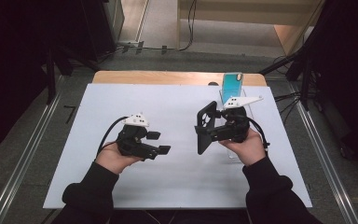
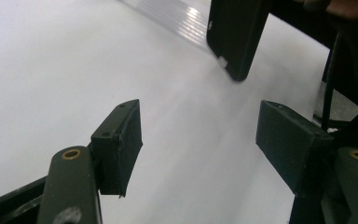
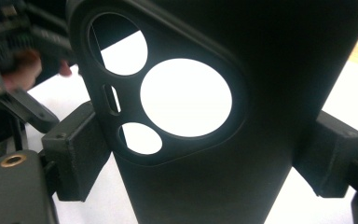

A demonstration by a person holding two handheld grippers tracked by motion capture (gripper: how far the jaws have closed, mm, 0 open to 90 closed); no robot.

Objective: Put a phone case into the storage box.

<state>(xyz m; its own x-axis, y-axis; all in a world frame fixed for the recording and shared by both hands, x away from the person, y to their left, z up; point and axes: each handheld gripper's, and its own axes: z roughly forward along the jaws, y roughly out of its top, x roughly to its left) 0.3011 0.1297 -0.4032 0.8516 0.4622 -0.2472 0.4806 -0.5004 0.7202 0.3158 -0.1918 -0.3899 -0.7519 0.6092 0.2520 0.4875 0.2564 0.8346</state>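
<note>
A black phone case (image 1: 204,127) with round camera cut-outs hangs upright above the white sheet, right of centre. My right gripper (image 1: 210,131) is shut on it, one pad on each long edge. In the right gripper view the case (image 3: 242,70) stands between the pads (image 3: 77,149) and I see the sheet through its holes. My left gripper (image 1: 160,142) is a hand's width to the case's left, open and empty. In the left gripper view its jaws (image 2: 198,140) stand wide apart over bare sheet, with the lower end of the case (image 2: 235,37) ahead of them.
A teal phone (image 1: 232,84) leans upright in a clear stand (image 1: 225,96) at the table's far right, just behind my right hand. The white sheet (image 1: 168,100) covers the wooden table (image 1: 168,77). Metal rails run along the floor on both sides.
</note>
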